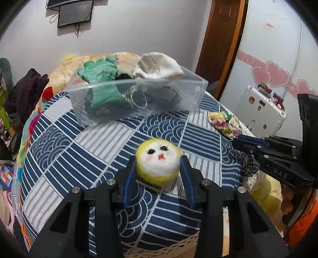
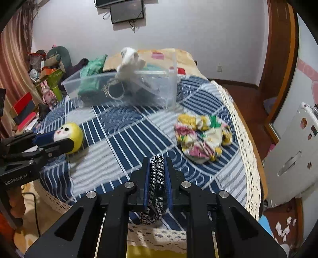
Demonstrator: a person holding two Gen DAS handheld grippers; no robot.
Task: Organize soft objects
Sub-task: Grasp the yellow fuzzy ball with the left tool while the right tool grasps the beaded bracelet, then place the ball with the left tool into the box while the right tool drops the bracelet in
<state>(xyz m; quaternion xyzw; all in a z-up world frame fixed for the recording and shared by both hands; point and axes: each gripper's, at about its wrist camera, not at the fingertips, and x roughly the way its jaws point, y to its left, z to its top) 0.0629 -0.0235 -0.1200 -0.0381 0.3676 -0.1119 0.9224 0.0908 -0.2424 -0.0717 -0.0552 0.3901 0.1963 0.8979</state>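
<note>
My left gripper (image 1: 159,161) has its fingers on both sides of a yellow and white felt ball with a face (image 1: 158,161), which rests on the blue patterned cloth (image 1: 79,158); the pads touch its sides. The ball also shows in the right wrist view (image 2: 69,135). My right gripper (image 2: 157,164) is shut on a black and white braided hair tie (image 2: 157,178). A clear plastic bin (image 1: 137,99) holds a green glove (image 1: 99,73), a white cloth (image 1: 157,65) and dark items. A floral scrunchie (image 2: 202,137) lies on the cloth to the right.
The right gripper's body (image 1: 278,158) shows at the right of the left wrist view. A white suitcase (image 1: 262,107) stands right of the bed. Clutter and a pink toy rabbit (image 2: 47,95) sit at the left. A monitor (image 2: 127,12) hangs on the wall.
</note>
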